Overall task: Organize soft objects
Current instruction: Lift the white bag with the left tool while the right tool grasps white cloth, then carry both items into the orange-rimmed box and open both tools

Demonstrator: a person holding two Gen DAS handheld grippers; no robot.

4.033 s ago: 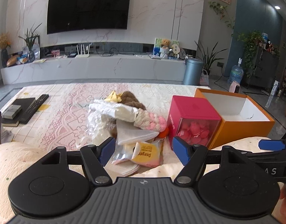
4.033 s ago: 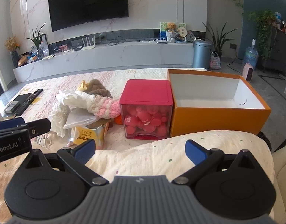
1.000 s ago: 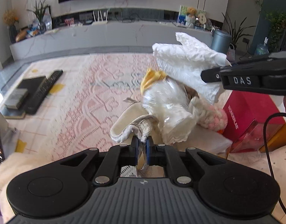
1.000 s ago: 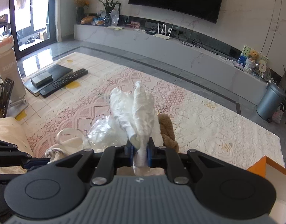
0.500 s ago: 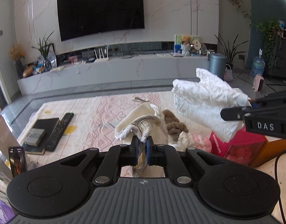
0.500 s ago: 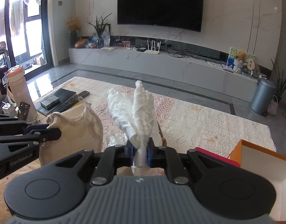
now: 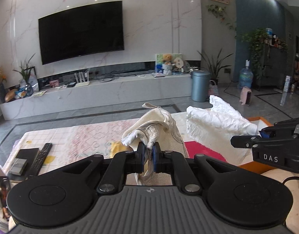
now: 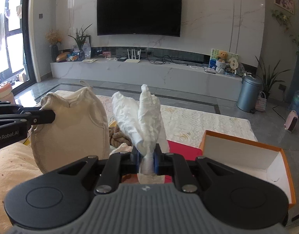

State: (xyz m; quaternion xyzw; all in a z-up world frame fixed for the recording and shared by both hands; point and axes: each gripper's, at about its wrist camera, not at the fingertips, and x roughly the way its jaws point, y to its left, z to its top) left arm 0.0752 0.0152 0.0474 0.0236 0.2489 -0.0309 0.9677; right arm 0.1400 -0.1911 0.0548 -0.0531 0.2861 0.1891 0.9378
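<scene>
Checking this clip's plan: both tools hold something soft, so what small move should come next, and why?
Probably carry the right tool, shut on the white crumpled cloth, over the open orange box beside it; the box looks empty, and the left tool grips the cream pouch.

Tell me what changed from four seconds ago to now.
Both open grippers closed on soft items and lifted them off the pile: left gripper on the cream cloth bag, right gripper on the white crumpled cloth. The orange box stayed put.
</scene>
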